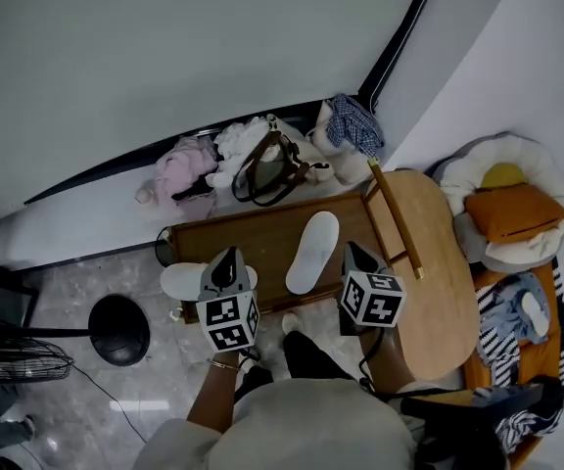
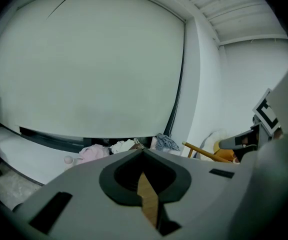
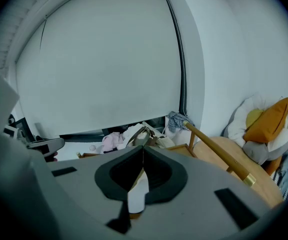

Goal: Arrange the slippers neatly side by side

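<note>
One white slipper (image 1: 311, 251) lies lengthwise on a low wooden board (image 1: 262, 231) on the floor. A second white slipper (image 1: 178, 280) sits at the board's left end, partly hidden under my left gripper (image 1: 229, 254). That gripper hovers above it, jaws together and empty. My right gripper (image 1: 352, 249) hangs just right of the first slipper, shut, with nothing in it. In the right gripper view, the gap behind the right gripper's (image 3: 143, 146) closed tips shows that slipper (image 3: 136, 194). In the left gripper view, only board wood (image 2: 148, 204) shows behind the left gripper's (image 2: 143, 150) closed tips.
Beyond the board, against the wall, lie a brown handbag (image 1: 267, 169), a pink soft toy (image 1: 184, 169) and crumpled clothes (image 1: 352, 123). A rounded wooden seat (image 1: 439, 282) with a slanted rail (image 1: 396, 220) is on the right, cushions (image 1: 512, 211) beyond it. A black fan base (image 1: 117, 329) stands at left.
</note>
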Available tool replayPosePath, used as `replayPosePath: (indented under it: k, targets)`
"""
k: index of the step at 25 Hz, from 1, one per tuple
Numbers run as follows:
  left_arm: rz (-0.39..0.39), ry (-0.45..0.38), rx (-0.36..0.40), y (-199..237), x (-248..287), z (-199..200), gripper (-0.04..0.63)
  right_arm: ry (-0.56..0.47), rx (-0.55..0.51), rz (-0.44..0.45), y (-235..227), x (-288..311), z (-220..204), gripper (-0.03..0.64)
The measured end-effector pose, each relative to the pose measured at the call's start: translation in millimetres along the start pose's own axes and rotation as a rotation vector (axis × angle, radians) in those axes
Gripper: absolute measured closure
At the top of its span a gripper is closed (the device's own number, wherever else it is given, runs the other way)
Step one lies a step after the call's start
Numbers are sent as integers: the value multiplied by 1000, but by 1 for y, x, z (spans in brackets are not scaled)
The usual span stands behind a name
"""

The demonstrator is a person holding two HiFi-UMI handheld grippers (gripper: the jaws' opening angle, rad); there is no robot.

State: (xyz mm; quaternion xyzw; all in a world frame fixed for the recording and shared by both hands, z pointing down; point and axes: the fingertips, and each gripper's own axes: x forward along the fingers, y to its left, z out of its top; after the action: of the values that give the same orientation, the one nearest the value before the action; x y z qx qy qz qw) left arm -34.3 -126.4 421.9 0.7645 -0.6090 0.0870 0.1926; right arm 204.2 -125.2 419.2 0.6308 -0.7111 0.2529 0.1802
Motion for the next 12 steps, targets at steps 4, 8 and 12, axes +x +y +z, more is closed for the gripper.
replayPosePath:
  k: [4, 8, 12]
  targets:
    - [13, 31, 7, -3, 9, -10, 588, 38, -1, 11, -6, 13, -8, 583]
    - [28, 48, 12, -5, 14, -22, 588, 70, 8, 19, -11, 24, -22, 583]
    - [33, 83, 10, -4, 21, -37, 588, 106, 28, 18, -14, 35, -39, 583]
